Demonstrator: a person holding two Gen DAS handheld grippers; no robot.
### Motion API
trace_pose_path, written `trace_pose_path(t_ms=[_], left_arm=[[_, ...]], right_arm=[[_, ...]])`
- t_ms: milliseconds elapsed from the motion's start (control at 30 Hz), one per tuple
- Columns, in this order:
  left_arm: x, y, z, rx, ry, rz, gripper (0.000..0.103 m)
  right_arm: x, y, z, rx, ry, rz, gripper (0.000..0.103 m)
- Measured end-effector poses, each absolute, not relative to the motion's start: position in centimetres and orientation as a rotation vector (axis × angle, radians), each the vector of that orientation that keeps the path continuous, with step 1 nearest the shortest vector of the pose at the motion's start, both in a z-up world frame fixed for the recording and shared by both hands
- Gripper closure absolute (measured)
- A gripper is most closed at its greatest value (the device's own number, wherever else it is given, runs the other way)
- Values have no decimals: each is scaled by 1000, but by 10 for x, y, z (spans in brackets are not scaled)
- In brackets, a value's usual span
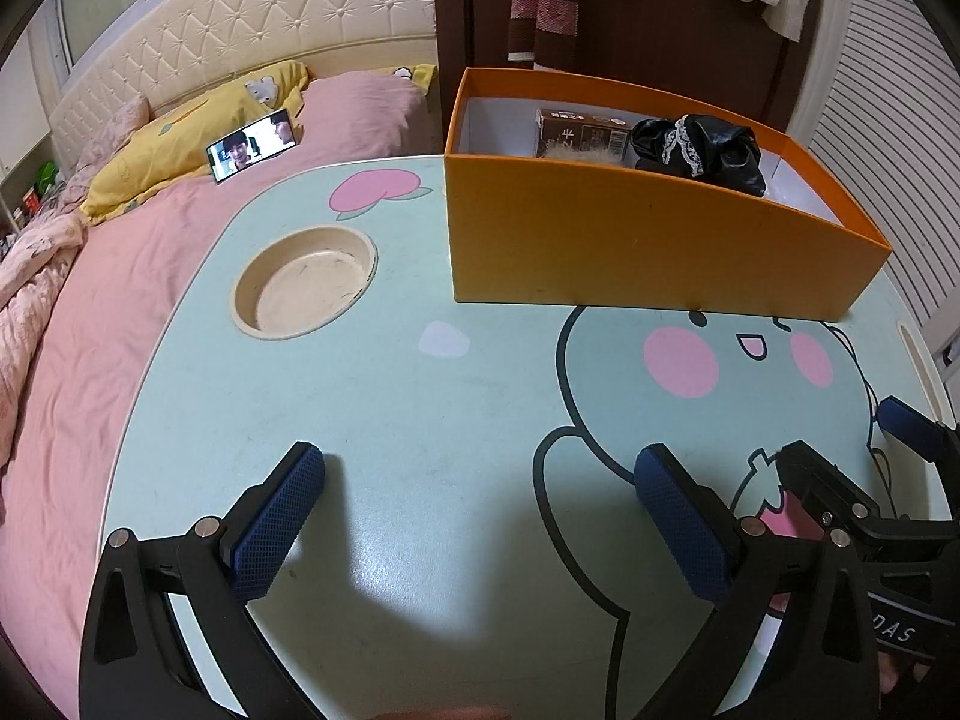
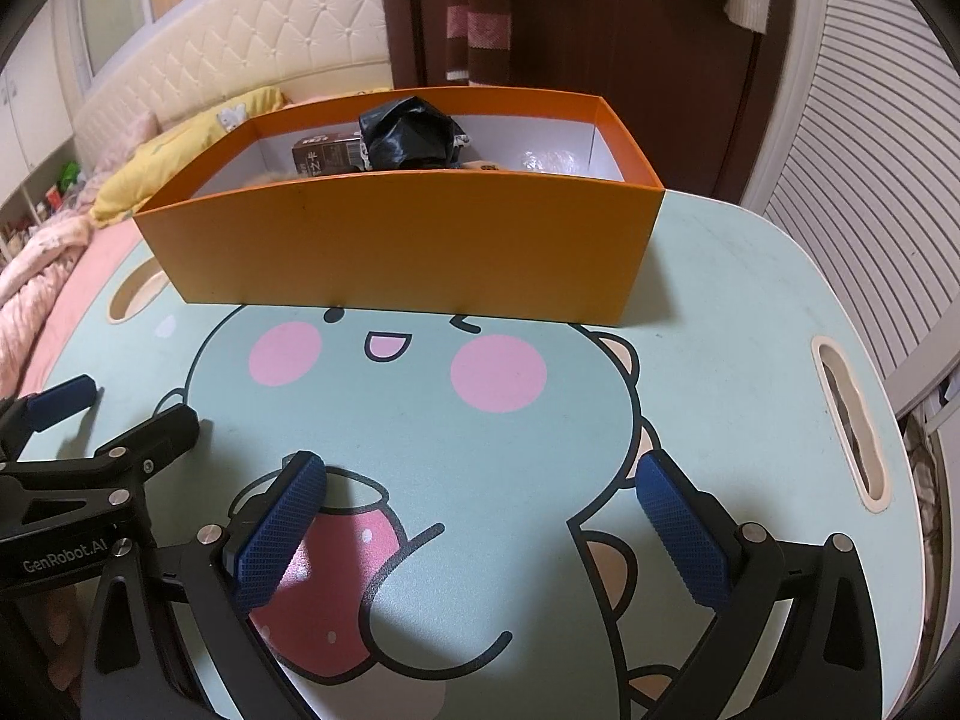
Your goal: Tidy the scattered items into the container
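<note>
Left wrist | orange box [image 1: 630, 240] well beyond open fingers [image 1: 282, 516], nothing between

Orange box [image 1: 630, 240] upright on table; brown carton [image 1: 582, 133], black bag [image 1: 702, 150] inside.

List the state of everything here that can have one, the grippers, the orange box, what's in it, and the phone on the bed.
Left gripper: open, empty, above the table.
Right gripper: open, empty, above the table.
Orange box: lidless, upright on the table.
Brown carton: inside the box.
Black bag: crumpled, inside the box.
Phone: screen on, propped on the bed.
</note>
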State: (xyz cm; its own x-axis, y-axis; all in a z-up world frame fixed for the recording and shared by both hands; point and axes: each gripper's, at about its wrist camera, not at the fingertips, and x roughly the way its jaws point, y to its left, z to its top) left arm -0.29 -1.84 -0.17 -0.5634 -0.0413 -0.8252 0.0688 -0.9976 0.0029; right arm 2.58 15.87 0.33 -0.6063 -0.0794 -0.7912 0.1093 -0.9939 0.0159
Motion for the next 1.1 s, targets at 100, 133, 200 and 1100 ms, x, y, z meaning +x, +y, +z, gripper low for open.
trace_pose_path(t_ms=[100,133,200,1100], left_arm=[[-3,-19,-2,1437,45,-2724,0],[-3,-19,-2,1437,45,-2724,0],[-3,-19,-2,1437,45,-2724,0],[-2,-21,-2,1436,46,-2725,0]], right_arm=[[26,159,3,1340,51,-2724,0],[26,159,3,1340,52,-2724,0],[26,159,3,1340,52,-2724,0],[26,159,4,1340,52,-2724,0]])
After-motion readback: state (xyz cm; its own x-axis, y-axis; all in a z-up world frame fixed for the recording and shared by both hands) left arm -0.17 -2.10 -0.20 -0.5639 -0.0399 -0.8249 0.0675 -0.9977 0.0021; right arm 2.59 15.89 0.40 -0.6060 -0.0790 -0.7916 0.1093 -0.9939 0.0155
